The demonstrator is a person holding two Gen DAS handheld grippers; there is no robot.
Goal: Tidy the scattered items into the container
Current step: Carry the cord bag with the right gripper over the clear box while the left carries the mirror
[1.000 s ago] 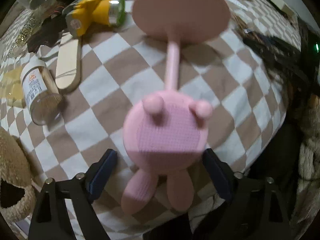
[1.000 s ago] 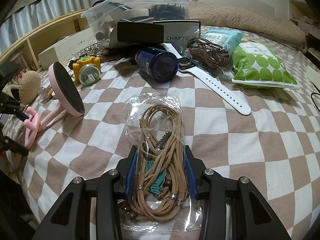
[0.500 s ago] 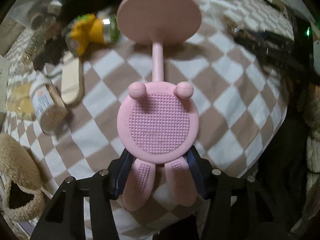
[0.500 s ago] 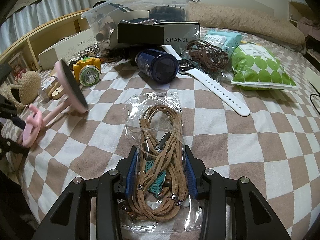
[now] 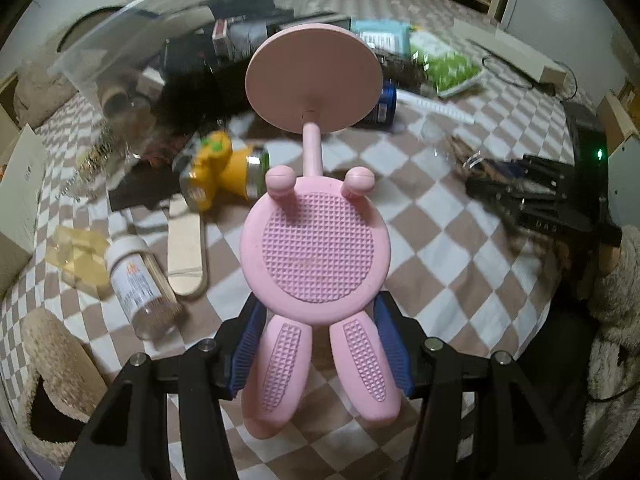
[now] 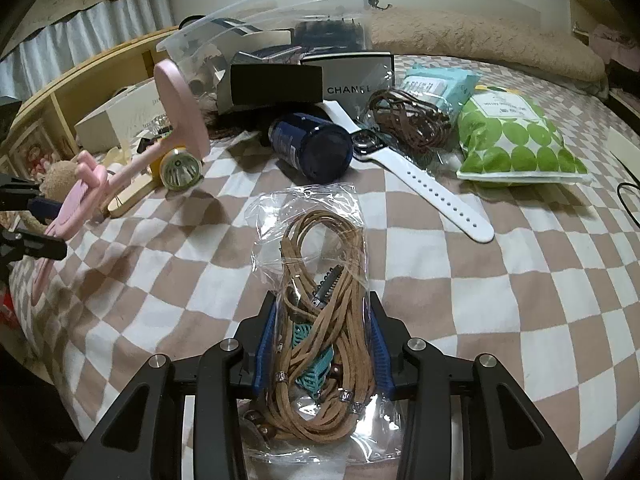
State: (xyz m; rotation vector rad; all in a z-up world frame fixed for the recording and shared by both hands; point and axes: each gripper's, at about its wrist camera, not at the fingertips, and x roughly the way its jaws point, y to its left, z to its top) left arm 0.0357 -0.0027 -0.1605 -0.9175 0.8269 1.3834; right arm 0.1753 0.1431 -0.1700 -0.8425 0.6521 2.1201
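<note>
My left gripper (image 5: 320,350) is shut on the two legs of a pink rabbit-shaped stand (image 5: 318,246) and holds it lifted above the checkered bed. It also shows in the right wrist view (image 6: 120,176), raised at the left. My right gripper (image 6: 320,344) is shut on a clear bag of tan leather cords (image 6: 320,312) resting on the bed. The clear plastic container (image 6: 260,40) stands at the back, tipped open, with items inside.
Scattered on the bed: a yellow headlamp (image 5: 216,176), a toothpick jar (image 5: 140,284), a wooden stick (image 5: 184,248), a blue jar (image 6: 312,148), a white watch (image 6: 420,184), a brown cord bundle (image 6: 412,120), a green dotted pouch (image 6: 516,140). A plush slipper (image 5: 48,380) lies at the left edge.
My left gripper closed on the pink stand's legs and lifted it up off the bed, tilting toward the container. My right gripper stayed still on the cord bag.
</note>
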